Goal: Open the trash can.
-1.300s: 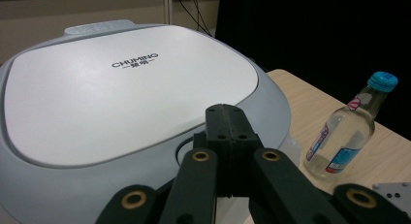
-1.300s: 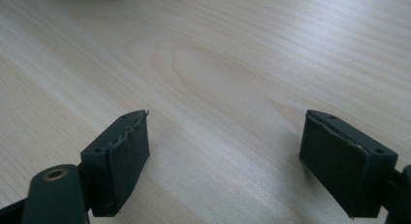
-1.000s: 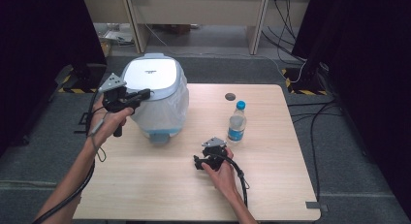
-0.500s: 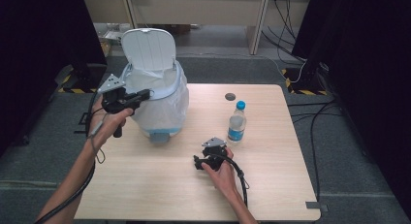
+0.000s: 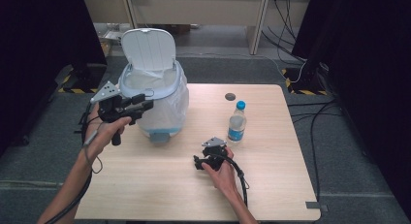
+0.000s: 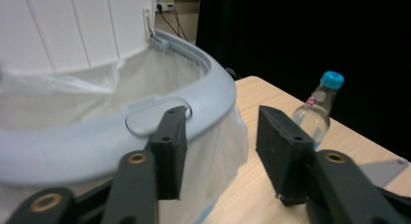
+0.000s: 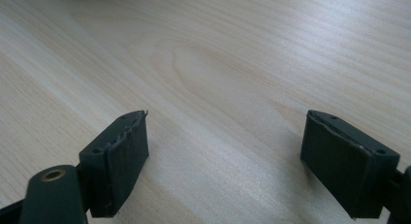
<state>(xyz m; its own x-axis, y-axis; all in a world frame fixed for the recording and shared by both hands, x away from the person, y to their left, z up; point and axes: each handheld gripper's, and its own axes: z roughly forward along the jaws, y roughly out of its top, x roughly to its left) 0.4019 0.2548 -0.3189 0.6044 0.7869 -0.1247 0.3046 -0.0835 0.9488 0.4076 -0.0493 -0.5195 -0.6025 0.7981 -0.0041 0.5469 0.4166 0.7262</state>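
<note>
Bin lid is standing open, left gripper (image 5: 145, 105) backing off the release button (image 6: 156, 117).
Its jaws are just spreading, gripping nothing; right gripper (image 5: 199, 162), open and empty, should be taking the bottle (image 5: 236, 123) mid-body.

The left gripper (image 5: 145, 106) is a black tool with a pistol-style handle, a grey three-cornered plate on top and a black cable hanging from it past the bare forearm. Its fingers (image 6: 169, 151) are flat black blocks on black links, each link pinned with brass-coloured rivets and each block showing small screw holes. The right gripper (image 5: 196, 162) is the same build, with its own grey plate and a looping black cable. Its fingers (image 7: 118, 163) have frayed, ragged pad edges. No sleeves show.
</note>
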